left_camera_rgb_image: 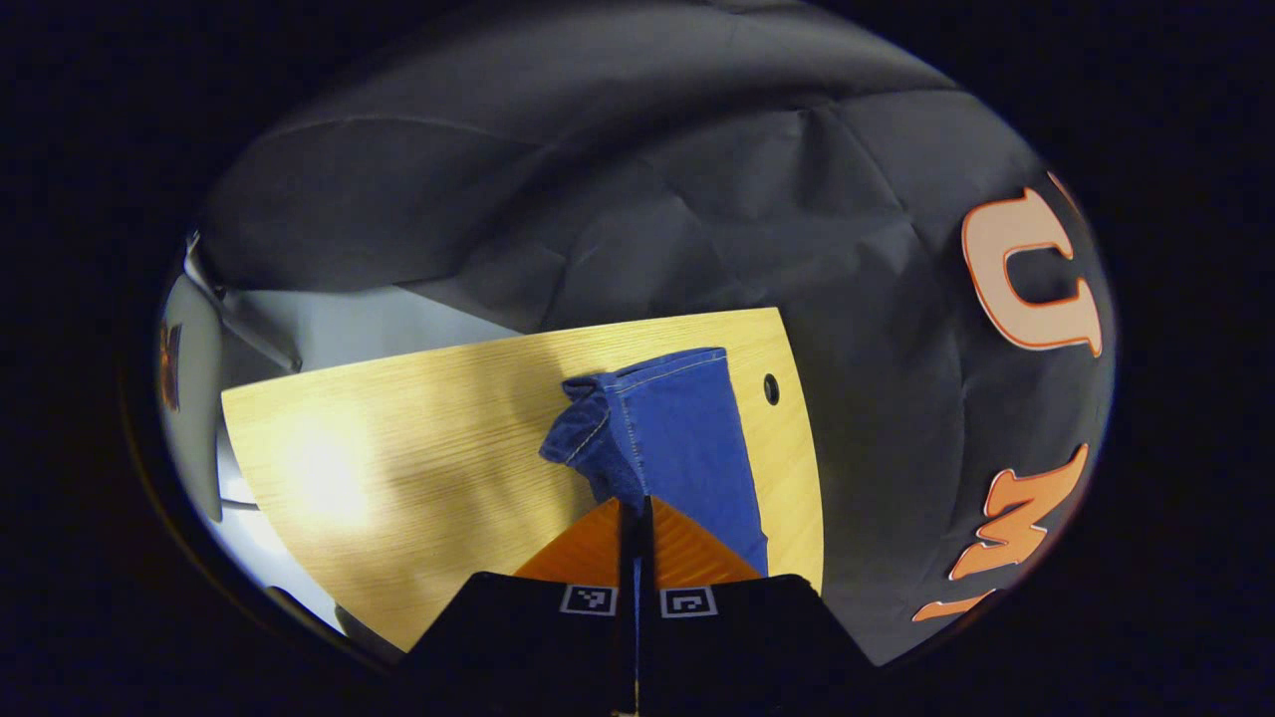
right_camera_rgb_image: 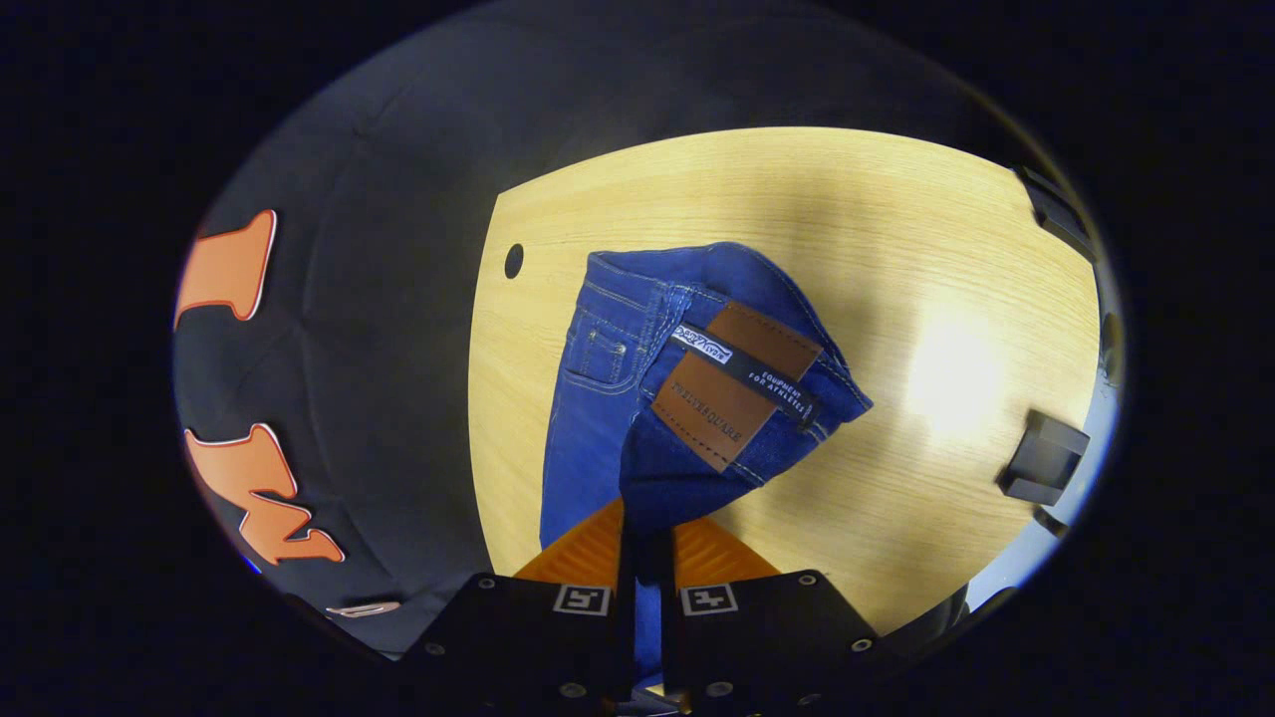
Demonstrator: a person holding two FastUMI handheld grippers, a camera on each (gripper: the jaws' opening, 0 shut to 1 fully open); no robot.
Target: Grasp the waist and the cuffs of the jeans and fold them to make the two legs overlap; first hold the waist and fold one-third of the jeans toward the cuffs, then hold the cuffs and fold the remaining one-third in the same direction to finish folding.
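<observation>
1. Nearest, in the left gripper view: left gripper (left_camera_rgb_image: 636,518) with fingers pressed together on blue denim, pinching the cuff end of the jeans (left_camera_rgb_image: 677,438); a fold of fabric bunched just beyond the tips.
2. Nearest, in the right gripper view: right gripper (right_camera_rgb_image: 647,533) with fingers closed on the waist end of the jeans (right_camera_rgb_image: 598,418), denim drawn up between them.
3. Beyond the left fingers: cuffs (left_camera_rgb_image: 637,383) lying on the bench (left_camera_rgb_image: 398,438), close to its far right corner, just beside a small dark round hole (left_camera_rgb_image: 771,388) in the bench top.
4. Beyond the right fingers: waistband folded over, showing a brown leather patch (right_camera_rgb_image: 737,383) crossed by a dark strip; small pale lettering on it, not read off here. Stitched pocket (right_camera_rgb_image: 603,354) to its left.
5. Open room: wide bare light wood on the bench away from the jeans, with a bright glare spot (right_camera_rgb_image: 946,378). Jeans close to one bench edge.
6. Farthest: black cloth wall (left_camera_rgb_image: 697,199) behind the bench; small dark block (right_camera_rgb_image: 1044,458) near the bench's far right edge.
</observation>
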